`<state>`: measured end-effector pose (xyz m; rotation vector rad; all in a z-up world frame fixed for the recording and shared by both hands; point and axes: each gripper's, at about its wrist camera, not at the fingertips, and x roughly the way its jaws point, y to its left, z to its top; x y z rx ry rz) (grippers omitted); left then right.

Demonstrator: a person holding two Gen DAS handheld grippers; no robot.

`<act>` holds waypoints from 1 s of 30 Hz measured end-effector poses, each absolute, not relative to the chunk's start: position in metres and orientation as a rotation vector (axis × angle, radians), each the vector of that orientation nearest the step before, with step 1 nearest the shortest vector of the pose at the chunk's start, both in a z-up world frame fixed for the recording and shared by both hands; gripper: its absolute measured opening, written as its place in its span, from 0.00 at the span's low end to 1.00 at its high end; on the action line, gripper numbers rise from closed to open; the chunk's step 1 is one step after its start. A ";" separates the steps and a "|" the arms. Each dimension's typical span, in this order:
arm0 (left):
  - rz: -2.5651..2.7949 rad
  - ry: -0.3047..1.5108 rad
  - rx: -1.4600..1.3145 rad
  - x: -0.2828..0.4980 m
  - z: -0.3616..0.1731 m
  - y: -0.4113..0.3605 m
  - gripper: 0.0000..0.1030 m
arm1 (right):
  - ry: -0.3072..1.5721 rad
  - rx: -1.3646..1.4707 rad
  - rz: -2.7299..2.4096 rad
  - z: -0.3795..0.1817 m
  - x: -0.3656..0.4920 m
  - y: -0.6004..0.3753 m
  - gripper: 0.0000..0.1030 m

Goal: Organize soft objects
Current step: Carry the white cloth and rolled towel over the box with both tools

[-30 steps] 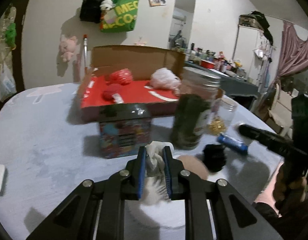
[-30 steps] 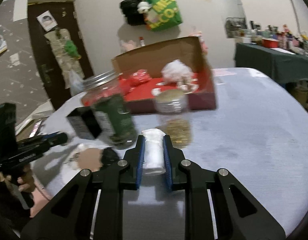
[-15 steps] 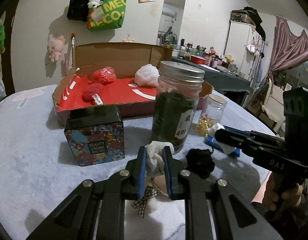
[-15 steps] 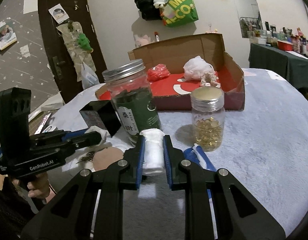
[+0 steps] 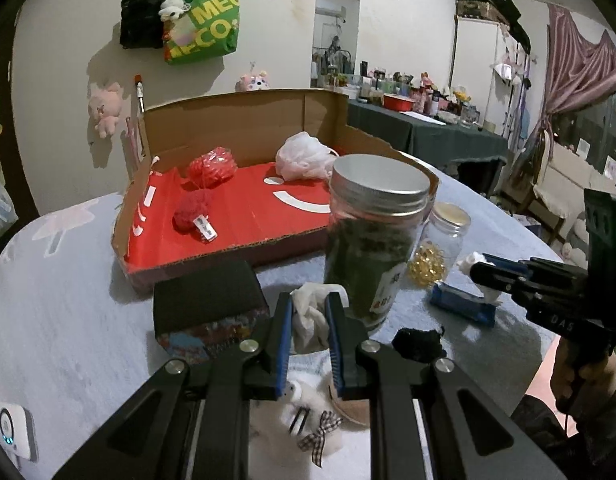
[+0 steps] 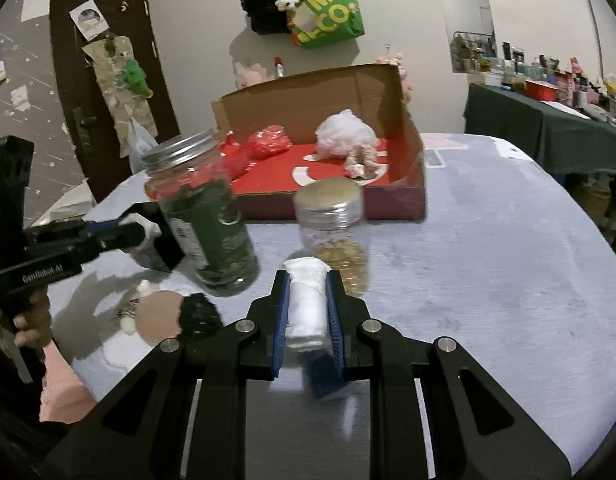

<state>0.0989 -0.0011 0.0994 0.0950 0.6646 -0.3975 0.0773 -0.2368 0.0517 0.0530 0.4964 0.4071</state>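
Now higher: left gripper [image 5: 308, 312], white plush [image 5: 308, 320].

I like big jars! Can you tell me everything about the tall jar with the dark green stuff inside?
The tall jar is clear, maybe glass or plastic, with a ribbed silver screw lid that is shut. Dark green, leafy-looking bits fill most of it, and a label with white and green print sits low on its side. It stands upright on the pale blue table cover, in front of the red cardboard box and beside a smaller jar of golden beads. Neither gripper holds it.
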 end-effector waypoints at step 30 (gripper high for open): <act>-0.480 0.831 0.070 0.181 0.120 0.004 0.16 | 0.577 0.017 0.444 0.091 0.157 -0.283 0.17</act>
